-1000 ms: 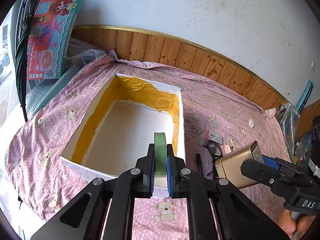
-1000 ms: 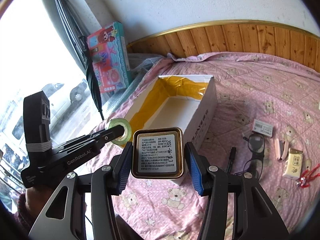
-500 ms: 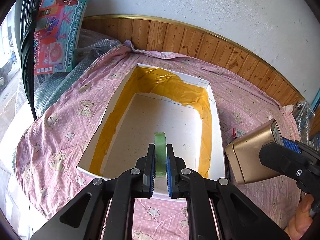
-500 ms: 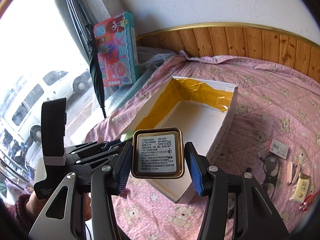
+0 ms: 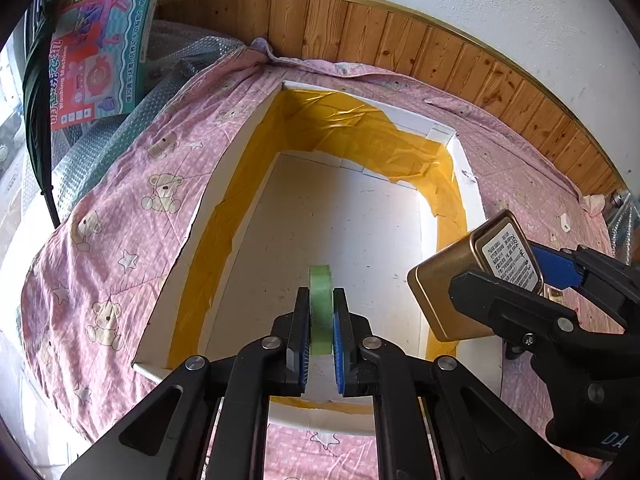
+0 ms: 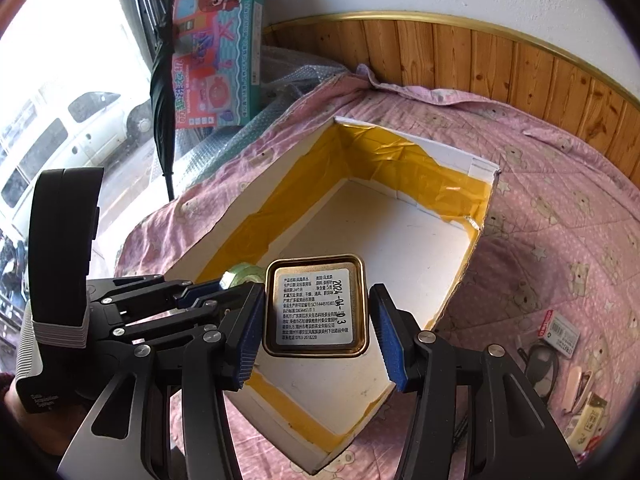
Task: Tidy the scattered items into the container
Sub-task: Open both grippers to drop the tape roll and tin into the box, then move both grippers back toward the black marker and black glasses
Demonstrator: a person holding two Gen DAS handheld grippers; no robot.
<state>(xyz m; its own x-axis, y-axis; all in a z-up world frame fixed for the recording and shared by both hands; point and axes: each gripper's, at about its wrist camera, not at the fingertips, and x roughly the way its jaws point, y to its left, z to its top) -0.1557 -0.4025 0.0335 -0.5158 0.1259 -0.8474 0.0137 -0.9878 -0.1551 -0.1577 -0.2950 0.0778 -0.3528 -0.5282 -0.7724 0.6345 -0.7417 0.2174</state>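
Note:
A white cardboard box (image 5: pixel 236 184) (image 6: pixel 460 276) lined with yellow tape lies open on the pink bedspread. My left gripper (image 5: pixel 320 320) (image 6: pixel 224 284) is shut on a green tape roll (image 5: pixel 320 300) (image 6: pixel 244 272), held upright above the box's near end. My right gripper (image 6: pixel 316 312) (image 5: pixel 516 276) is shut on a gold tin (image 6: pixel 316 308) (image 5: pixel 452 284) with a white label, held above the box's right wall, close beside the left gripper. The box floor shows bare white.
Glasses (image 6: pixel 540 364), a small red-and-white packet (image 6: pixel 560 330), a yellow packet (image 6: pixel 588 420) and other small items lie on the bedspread right of the box. A toy box (image 5: pixel 96 40) and a dark umbrella (image 5: pixel 36 92) lean at the left. A wood-panelled wall runs behind.
Both grippers have moved forward and left, from beside the box to over its near end, each still carrying its item. The box now fills both views.

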